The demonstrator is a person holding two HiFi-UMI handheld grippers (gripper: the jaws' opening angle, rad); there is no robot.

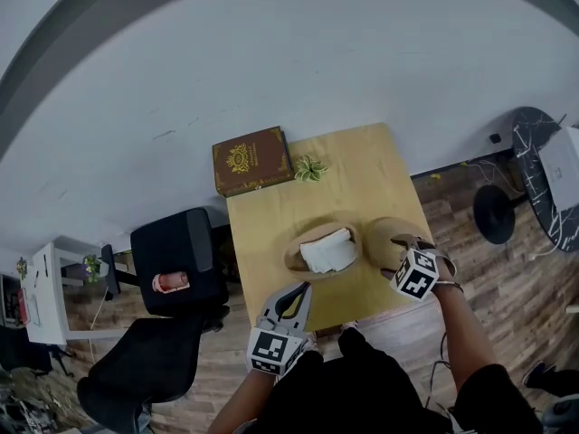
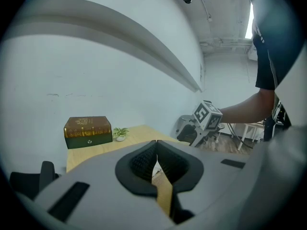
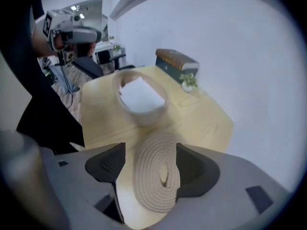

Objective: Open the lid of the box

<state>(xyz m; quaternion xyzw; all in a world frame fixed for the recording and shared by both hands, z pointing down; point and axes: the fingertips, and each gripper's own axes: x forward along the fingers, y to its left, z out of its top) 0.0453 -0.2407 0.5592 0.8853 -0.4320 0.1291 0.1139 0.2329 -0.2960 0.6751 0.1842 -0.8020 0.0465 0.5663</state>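
- Round coiled-rope box (image 1: 326, 250), a white sheet (image 1: 327, 251) inside, stands open mid-way on the pale wooden table (image 1: 344, 174).
- Its flat, spiral-woven lid (image 3: 156, 176) lies at the box's 3 o'clock, between the right gripper's (image 3: 151, 150) parted jaws.
- Left gripper (image 2: 156, 150): ribbed black pads together, nothing between.

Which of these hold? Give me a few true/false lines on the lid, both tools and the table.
1. The woven lid lies on the table beside the round box, not on it. True.
2. The left tool has its jaws wide apart. False: they are together, with nothing between them.
3. The round box holds white material. True.
4. The book-shaped box sits at the table's near edge. False: it is at the far corner by the wall, next to a small plant.
5. The right tool has its jaws shut together. False: they stand apart, with the lid between them.
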